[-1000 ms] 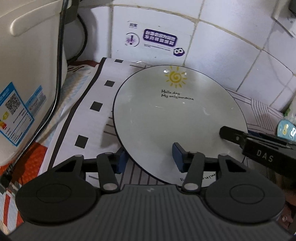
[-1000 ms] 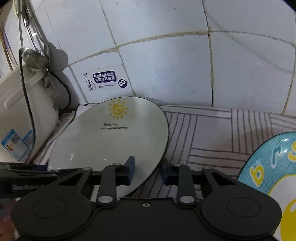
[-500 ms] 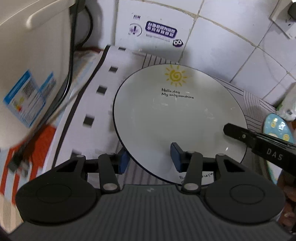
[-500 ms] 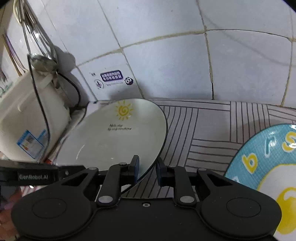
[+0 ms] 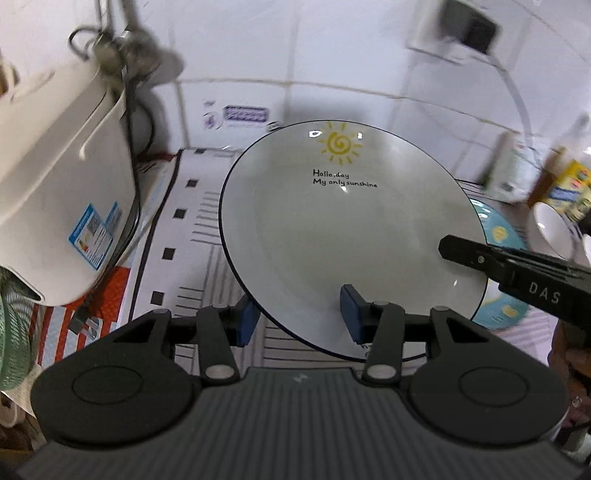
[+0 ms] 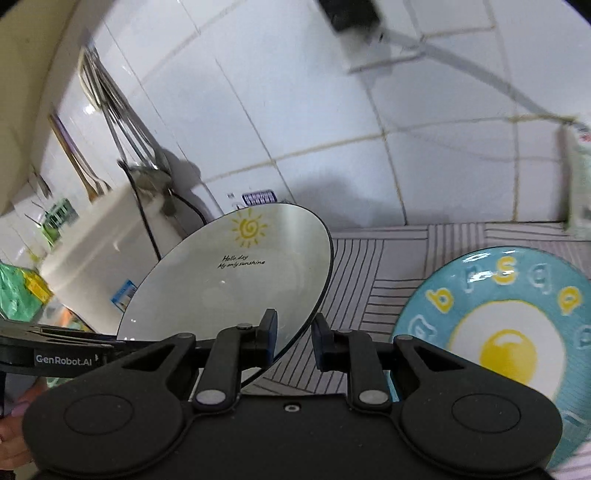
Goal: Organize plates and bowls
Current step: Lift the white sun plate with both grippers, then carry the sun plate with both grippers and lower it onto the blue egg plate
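Note:
A white plate with a yellow sun and black writing (image 5: 347,229) is lifted and tilted above the patterned mat. It also shows in the right wrist view (image 6: 236,280). My left gripper (image 5: 297,319) holds the plate's near rim between its blue pads. My right gripper (image 6: 293,338) is shut on the plate's right rim, and its black body shows in the left wrist view (image 5: 517,280). A blue plate with a fried-egg picture (image 6: 509,332) lies flat on the mat to the right, partly under the white plate (image 5: 498,236).
A white appliance (image 5: 62,206) with a black cable stands at the left. The tiled wall (image 6: 332,110) is close behind, with a socket (image 5: 465,29) and hanging utensils (image 6: 122,122). A white bowl (image 5: 554,229) and bottles stand at the far right.
Both grippers have risen and the white plate has come up off the mat with them. The right gripper's jaws have closed further on the rim. More wall now shows.

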`<state>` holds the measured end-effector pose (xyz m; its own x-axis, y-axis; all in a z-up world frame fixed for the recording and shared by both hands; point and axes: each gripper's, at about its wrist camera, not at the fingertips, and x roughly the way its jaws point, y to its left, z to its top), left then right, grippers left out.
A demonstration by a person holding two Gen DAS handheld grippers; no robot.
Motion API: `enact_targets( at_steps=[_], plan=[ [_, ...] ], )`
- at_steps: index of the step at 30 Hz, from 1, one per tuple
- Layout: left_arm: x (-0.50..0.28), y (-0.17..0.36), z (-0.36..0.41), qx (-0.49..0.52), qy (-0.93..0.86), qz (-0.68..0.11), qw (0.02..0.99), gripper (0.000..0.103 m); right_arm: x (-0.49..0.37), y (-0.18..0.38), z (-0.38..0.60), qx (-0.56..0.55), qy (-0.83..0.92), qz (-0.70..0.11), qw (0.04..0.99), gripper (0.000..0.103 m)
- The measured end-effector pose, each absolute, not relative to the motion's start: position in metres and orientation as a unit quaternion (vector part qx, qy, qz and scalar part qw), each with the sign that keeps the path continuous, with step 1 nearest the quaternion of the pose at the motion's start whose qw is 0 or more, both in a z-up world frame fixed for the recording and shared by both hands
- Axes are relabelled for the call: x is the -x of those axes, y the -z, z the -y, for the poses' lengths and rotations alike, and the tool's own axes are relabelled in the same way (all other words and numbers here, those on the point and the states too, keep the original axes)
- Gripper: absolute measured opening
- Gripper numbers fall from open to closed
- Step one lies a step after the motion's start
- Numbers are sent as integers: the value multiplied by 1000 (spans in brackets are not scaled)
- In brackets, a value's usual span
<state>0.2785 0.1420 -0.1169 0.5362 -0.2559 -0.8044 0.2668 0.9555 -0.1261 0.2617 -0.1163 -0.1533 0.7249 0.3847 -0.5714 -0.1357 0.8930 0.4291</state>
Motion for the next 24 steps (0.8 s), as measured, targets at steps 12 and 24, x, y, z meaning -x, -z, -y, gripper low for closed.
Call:
enact_targets(
  at_steps=[12,24],
  plan=[
    [-245,94,-88,-15,209,-467,859,45,-204,119,176,-194,-113,-320,920,24],
    [-238,110,-15,-56,233,-477,846,45,-169,141,237,-214,-91,-311,922,25]
  ],
)
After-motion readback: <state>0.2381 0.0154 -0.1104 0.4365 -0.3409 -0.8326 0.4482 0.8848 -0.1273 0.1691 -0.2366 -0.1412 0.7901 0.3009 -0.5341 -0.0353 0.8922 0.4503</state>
